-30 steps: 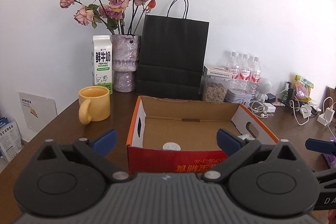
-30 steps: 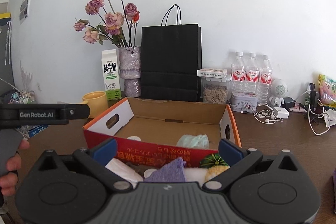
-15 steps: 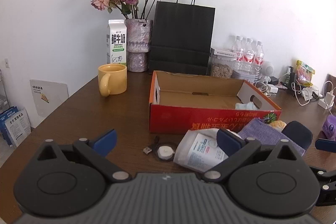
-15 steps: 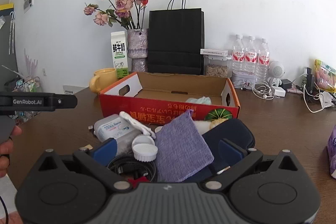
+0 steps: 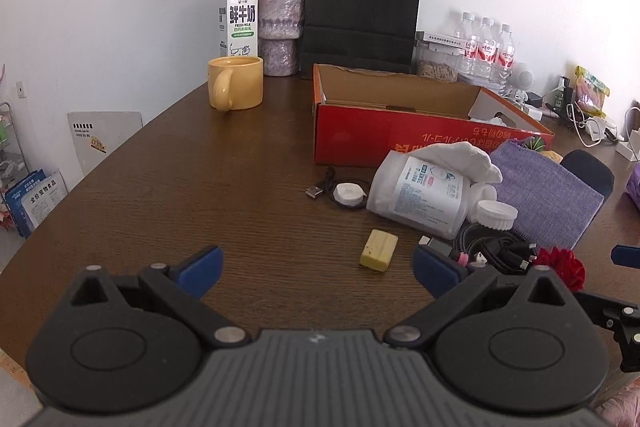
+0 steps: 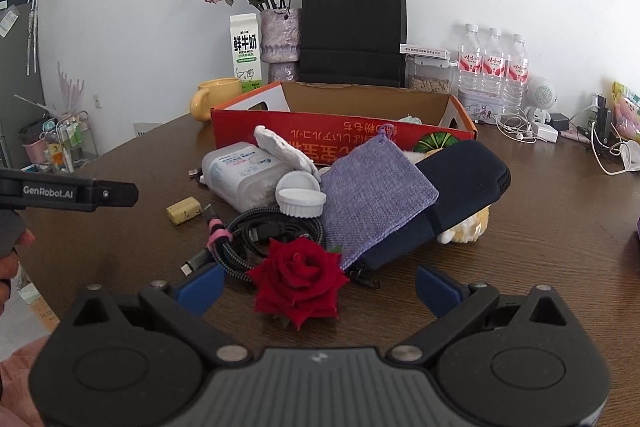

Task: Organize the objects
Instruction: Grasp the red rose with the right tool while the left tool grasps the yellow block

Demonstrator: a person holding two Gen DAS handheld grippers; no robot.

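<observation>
A red cardboard box [image 5: 400, 131] [image 6: 344, 139] stands open on the brown table. In front of it lies a heap: a white wipes pack [image 5: 420, 193] [image 6: 244, 173], a white lid [image 6: 302, 202], a purple cloth pouch [image 6: 376, 199] [image 5: 548, 199], a dark blue case [image 6: 464, 183], a coiled cable [image 6: 264, 231], a red rose [image 6: 300, 277] and a small yellow block [image 5: 379, 250] [image 6: 183, 210]. My left gripper [image 5: 316, 267] is open above bare table, the yellow block just beyond. My right gripper [image 6: 318, 289] is open with the rose between its fingers, untouched.
A yellow mug [image 5: 235, 88], a milk carton [image 5: 240, 17], a vase of dried roses [image 5: 280, 27] and a black paper bag [image 5: 360, 11] stand at the back. Water bottles [image 6: 494, 67], chargers and cords [image 6: 520, 131] crowd the back right. The table's left edge curves away [image 5: 80, 187].
Both grippers have pulled back from the box toward the near edge of the table. The heap in front of the box, the rose and the yellow block have come into view.
</observation>
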